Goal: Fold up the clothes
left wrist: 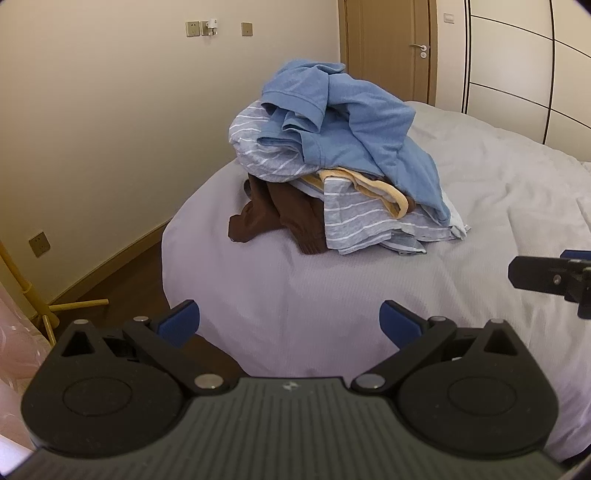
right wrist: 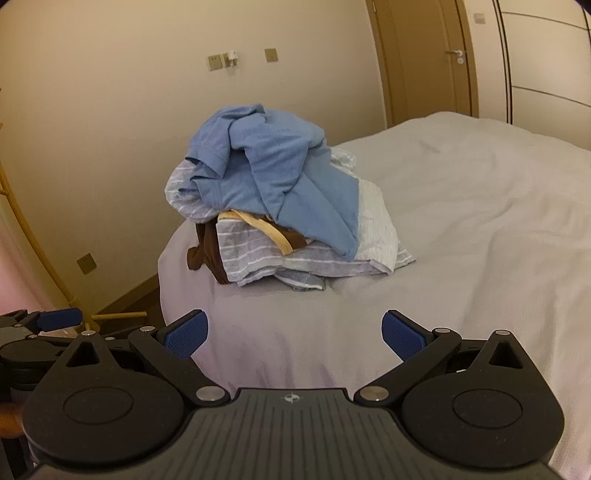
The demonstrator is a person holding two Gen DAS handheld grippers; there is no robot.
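Far left, in the left wrist view: a yellow stand (left wrist: 31, 295) on the wood floor (left wrist: 122, 273) by the cream wall (left wrist: 110, 129), which carries a low socket (left wrist: 39, 244) and, higher up, two plates and a small white fitting (left wrist: 212, 26).

Your left gripper (left wrist: 290, 325) hovers over the near corner of the bed (left wrist: 295, 288); its blue-padded fingers (left wrist: 179, 323) stand wide apart and grip nothing (only sheet shows between them).

Centre: the pile (left wrist: 343, 162) of unfolded clothes lies on the bed toward its wall-side edge, well apart from both grippers. A blue shirt (left wrist: 354, 122) is crumpled on top; a striped grey garment (left wrist: 258, 147) bulges out beneath it on the left and reappears at the front; a brown garment (left wrist: 277, 214) spills from the lower left onto the sheet; a yellow band (left wrist: 388, 192) curls across the middle of the pile.

Right of the pile: the pale, lightly creased sheet runs back toward a wooden door (left wrist: 391, 48) and white wardrobe panels (left wrist: 517, 74).

Far right: your right gripper (right wrist: 294, 334) is held alongside the left one at about the same height over the near bed edge, its tip visible at the right margin of the left view (left wrist: 546, 280). In its own view the jaws are spread just as wide, and it holds nothing (the left gripper's blue finger shows at this view's left edge).
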